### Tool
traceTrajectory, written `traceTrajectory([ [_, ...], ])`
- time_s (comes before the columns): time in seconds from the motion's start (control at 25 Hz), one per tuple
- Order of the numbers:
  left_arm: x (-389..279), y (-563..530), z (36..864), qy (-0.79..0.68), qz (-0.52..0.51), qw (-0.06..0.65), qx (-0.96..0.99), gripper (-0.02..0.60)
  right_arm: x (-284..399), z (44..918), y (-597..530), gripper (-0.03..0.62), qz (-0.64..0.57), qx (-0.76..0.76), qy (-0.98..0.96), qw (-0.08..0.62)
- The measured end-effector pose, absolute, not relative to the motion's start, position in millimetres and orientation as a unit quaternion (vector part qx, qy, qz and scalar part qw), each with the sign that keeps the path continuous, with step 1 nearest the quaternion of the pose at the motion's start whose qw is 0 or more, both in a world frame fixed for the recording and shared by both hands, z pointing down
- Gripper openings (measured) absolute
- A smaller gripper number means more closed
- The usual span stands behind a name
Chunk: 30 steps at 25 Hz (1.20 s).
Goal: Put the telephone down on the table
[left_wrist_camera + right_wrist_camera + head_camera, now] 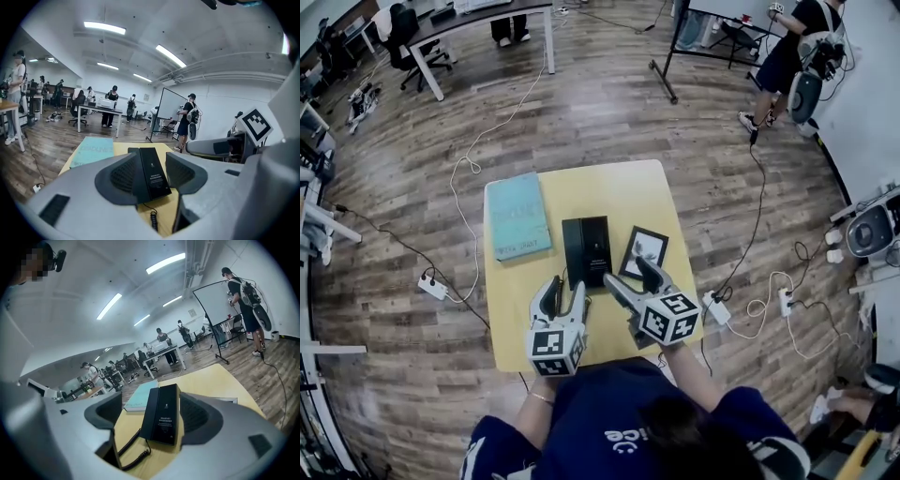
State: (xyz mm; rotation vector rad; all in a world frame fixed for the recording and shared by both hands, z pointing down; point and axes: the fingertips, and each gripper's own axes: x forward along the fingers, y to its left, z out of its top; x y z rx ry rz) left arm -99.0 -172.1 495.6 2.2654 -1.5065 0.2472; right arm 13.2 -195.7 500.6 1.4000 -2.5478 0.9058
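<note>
The black telephone (586, 250) lies flat on the yellow table (619, 192), its handset resting on the base. Its coiled cord (133, 451) trails toward the table's near edge. My left gripper (565, 285) hovers just in front of the phone's near left corner, open, with nothing between its jaws. My right gripper (628, 273) sits at the phone's near right, also open and empty. In both gripper views the telephone (152, 173) (164, 420) shows beyond the jaws, untouched by them.
A teal book (519, 216) lies left of the phone and a black picture frame (644, 251) to its right. Power strips (431, 286) (717, 309) and cables lie on the wood floor beside the table. A person (787, 56) stands far right; a desk (478, 23) stands at the back.
</note>
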Motion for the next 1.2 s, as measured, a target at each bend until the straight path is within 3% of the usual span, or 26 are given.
traceTrajectory([
  [0.32, -91, -150, 496, -0.516, 0.101, 0.201, 0.827, 0.183, 4, 506, -165, 0.359, 0.279, 0.464, -0.838, 0.074],
  [0.68, -91, -137, 492, -0.495, 0.076, 0.217, 0.838, 0.177, -4, 497, -153, 0.095, 0.248, 0.471, -0.844, 0.066],
  [0.8, -98, -133, 492, -0.514, 0.078, 0.209, 0.828, 0.07, -9, 500, -149, 0.018, 0.246, 0.472, -0.844, 0.067],
  [0.96, -103, -130, 491, -0.518, 0.082, 0.199, 0.828, 0.005, -17, 502, -144, 0.009, 0.242, 0.464, -0.849, 0.079],
  [1.2, -103, -128, 493, -0.509, 0.082, 0.205, 0.832, 0.003, -21, 506, -141, 0.008, 0.237, 0.469, -0.846, 0.089],
])
